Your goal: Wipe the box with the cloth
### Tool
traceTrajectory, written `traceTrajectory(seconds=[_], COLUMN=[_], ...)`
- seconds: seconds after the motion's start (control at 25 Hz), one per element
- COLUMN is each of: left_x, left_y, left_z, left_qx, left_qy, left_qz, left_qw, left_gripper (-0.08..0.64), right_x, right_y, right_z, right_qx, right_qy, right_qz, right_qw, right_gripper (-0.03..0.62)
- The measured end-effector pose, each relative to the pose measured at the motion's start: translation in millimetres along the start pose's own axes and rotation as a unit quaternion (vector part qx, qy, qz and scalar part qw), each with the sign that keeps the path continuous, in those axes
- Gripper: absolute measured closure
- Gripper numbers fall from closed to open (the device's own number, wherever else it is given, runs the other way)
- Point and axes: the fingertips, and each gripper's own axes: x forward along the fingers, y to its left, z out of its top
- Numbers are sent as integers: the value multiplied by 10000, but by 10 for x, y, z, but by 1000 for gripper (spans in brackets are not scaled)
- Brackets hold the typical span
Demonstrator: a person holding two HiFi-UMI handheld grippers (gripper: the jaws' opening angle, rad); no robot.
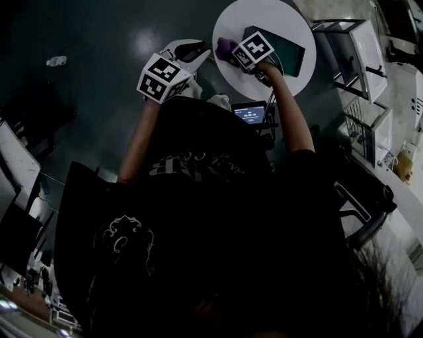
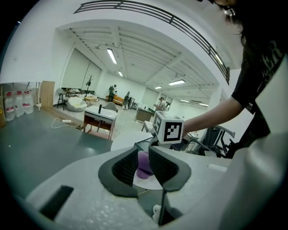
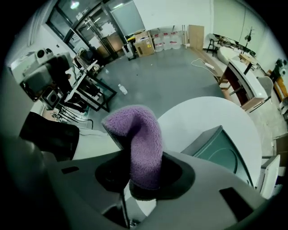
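Note:
A dark green box [image 1: 289,54] [image 3: 221,152] lies flat on the round white table [image 1: 264,13] [image 3: 204,114]. My right gripper [image 1: 231,54] [image 3: 144,179] is shut on a purple fleecy cloth [image 1: 225,46] [image 3: 143,141], held over the table's left edge, just left of the box and apart from it. My left gripper [image 1: 198,50] [image 2: 143,168] hovers off the table's left side, pointing at the cloth. Its jaws stand a narrow gap apart, and the cloth [image 2: 144,164] shows through that gap. I cannot tell whether they touch it.
A small lit screen [image 1: 251,113] sits below the table by my body. A metal rack [image 1: 350,53] stands right of the table, a dark chair [image 1: 363,211] lower right. A bottle [image 1: 56,61] lies on the grey floor at far left.

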Motion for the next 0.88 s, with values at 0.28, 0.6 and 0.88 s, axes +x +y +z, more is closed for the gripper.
traceTrajectory(seconds=[0.28, 0.6, 0.88], left_x=[272, 656, 812], left_y=[-328, -1293, -2406], left_z=[112, 158, -93], left_qx=[230, 632, 770], left_qy=[61, 119, 214], left_qz=[-299, -803, -1036], left_qw=[9993, 9947, 9914], left_gripper=[488, 488, 488], right_x=[-480, -1205, -1587], right_y=[-29, 121, 502], right_z=[-451, -1305, -2165], right_qx=[868, 1732, 2053], right_qy=[-989, -2393, -3259], right_qz=[-223, -592, -742], right_qw=[9911, 9535, 9199], right_gripper=[482, 482, 482])
